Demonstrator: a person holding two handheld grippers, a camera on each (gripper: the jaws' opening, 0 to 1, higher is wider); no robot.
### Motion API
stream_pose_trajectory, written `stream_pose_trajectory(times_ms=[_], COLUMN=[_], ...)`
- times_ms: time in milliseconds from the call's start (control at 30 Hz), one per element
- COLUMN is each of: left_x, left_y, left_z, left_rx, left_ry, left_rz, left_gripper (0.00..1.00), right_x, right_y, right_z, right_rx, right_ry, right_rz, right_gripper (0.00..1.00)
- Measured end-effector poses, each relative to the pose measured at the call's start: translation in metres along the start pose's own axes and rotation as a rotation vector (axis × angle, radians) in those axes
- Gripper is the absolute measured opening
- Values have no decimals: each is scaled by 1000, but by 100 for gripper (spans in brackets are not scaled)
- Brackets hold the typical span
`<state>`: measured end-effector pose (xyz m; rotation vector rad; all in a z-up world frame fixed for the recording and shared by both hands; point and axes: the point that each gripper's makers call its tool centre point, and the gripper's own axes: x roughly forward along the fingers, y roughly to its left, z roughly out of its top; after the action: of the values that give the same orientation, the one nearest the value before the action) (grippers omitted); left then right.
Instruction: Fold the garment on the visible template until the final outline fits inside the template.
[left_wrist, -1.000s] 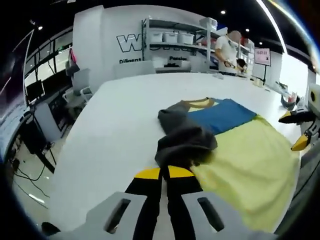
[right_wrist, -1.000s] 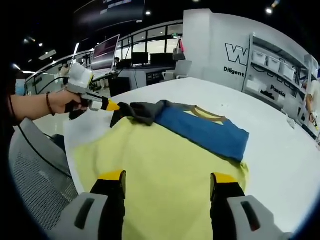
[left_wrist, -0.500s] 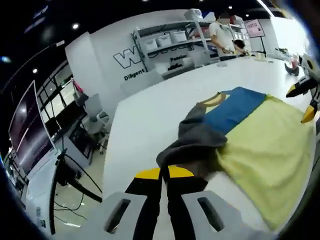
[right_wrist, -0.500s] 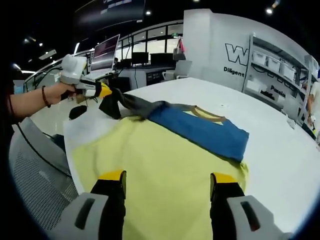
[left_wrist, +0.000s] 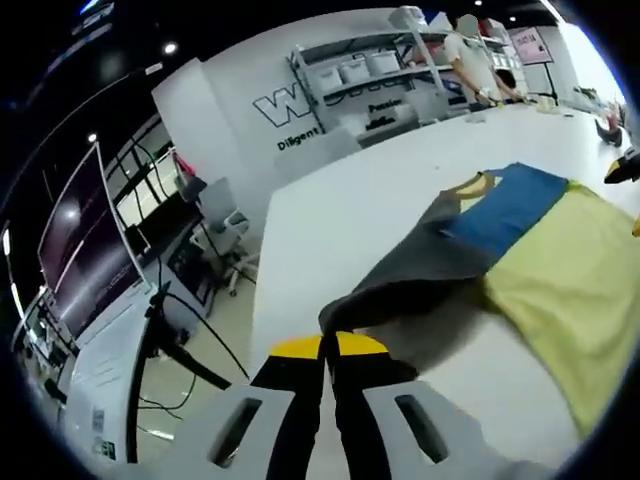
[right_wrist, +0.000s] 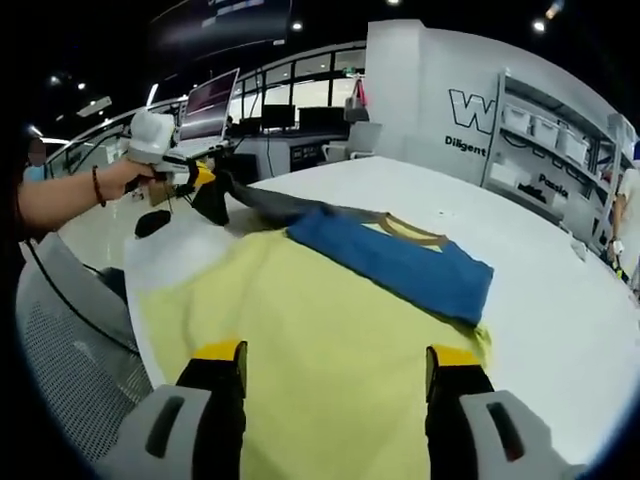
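Note:
The garment lies on the white table (right_wrist: 560, 300): a yellow body (right_wrist: 300, 330), a blue band (right_wrist: 400, 262) across the chest and a tan collar (right_wrist: 415, 232). Its grey sleeve (left_wrist: 420, 272) is stretched out sideways from the body, lifted off the table. My left gripper (left_wrist: 328, 345) is shut on the sleeve's end; in the right gripper view a hand holds that gripper (right_wrist: 208, 178) at the far left, out past the table's corner. My right gripper (right_wrist: 335, 368) is open, its jaws spread wide above the yellow hem, touching nothing.
The table's near edge runs beside a mesh office chair (right_wrist: 60, 340). Beyond the left corner are desks with monitors (left_wrist: 80, 260) and cables on the floor. Shelves with bins (left_wrist: 365, 70) and a person (left_wrist: 470, 55) stand at the far wall.
The left gripper has pulled the grey sleeve outward, away from the body, so the bunched sleeve is now drawn out long. The right gripper has stayed open in place.

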<state>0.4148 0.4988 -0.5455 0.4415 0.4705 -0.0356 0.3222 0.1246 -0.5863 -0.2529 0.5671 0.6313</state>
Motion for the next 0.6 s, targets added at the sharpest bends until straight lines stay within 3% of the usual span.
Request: stream_pose_trajectory(times_ms=[267, 367, 600], left_x=[21, 25, 27], left_y=[19, 25, 33], left_z=[12, 15, 25], left_rx=[31, 35, -125], left_ry=[-13, -12, -77], left_rz=[31, 52, 72], left_gripper=[0, 0, 0], right_x=[0, -2, -4], right_y=[0, -11, -15], right_z=[1, 6, 8], right_rx=[-17, -2, 41], right_ry=[-9, -44, -64], right_rz=[-5, -50, -62], right_gripper=[76, 87, 91])
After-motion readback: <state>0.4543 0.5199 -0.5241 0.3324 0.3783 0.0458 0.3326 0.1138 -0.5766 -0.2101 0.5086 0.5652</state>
